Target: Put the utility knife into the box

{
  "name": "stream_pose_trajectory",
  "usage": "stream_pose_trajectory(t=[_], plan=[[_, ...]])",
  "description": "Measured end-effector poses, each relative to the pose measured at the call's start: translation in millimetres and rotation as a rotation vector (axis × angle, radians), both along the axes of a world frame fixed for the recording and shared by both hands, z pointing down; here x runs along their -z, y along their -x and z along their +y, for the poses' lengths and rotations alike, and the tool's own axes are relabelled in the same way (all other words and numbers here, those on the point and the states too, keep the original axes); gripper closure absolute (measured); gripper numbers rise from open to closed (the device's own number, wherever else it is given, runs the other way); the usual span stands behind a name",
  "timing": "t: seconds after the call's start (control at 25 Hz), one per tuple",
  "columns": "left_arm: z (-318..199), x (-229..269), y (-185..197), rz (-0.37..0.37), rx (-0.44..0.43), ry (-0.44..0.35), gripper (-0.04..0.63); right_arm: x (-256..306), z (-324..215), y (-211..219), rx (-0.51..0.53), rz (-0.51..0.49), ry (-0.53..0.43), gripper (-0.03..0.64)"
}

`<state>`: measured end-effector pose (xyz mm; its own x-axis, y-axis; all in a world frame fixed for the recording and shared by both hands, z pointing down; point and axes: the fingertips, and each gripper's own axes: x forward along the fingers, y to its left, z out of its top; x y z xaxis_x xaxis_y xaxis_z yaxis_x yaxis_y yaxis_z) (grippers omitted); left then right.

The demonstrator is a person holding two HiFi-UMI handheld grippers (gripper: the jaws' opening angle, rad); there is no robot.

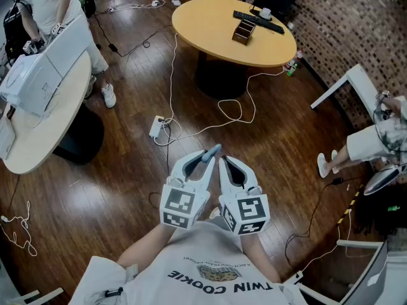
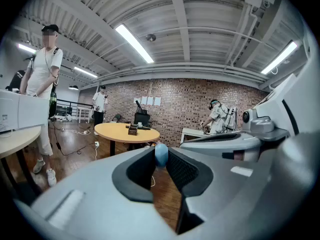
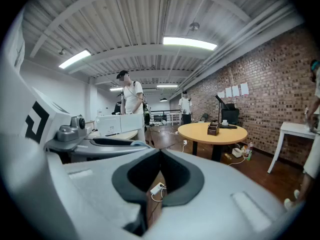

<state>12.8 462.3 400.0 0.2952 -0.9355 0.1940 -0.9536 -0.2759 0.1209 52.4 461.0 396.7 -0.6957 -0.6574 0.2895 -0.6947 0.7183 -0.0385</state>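
A blue-grey utility knife (image 1: 212, 152) sticks out from the tips of my left gripper (image 1: 206, 158), which is shut on it above the wooden floor. In the left gripper view, the knife's rounded blue end (image 2: 161, 153) sits pinched between the dark pads of that left gripper (image 2: 160, 161). My right gripper (image 1: 222, 162) is close beside it, shut and empty, and the right gripper (image 3: 160, 152) shows its pads touching. The dark brown box (image 1: 243, 32) stands far ahead on the round table (image 1: 203, 24); it is also seen as the box (image 2: 132, 129) and the box (image 3: 213, 128).
A white power strip (image 1: 157, 126) and long white cables lie on the floor between me and the round table. A pale table with a white machine (image 1: 32, 81) and a standing person is at left. A white desk (image 1: 353, 81) and a seated person are at right.
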Motion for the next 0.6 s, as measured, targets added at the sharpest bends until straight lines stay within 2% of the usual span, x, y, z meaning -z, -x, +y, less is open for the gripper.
stream_pose_trajectory(t=[0.36, 0.6], plan=[[-17, -1, 24, -0.011, 0.039, 0.001, 0.521, -3, -23, 22, 0.036, -0.014, -0.003, 0.615], [-47, -4, 31, -0.025, 0.065, 0.011, 0.522, -7, -55, 32, 0.067, -0.033, 0.005, 0.615]])
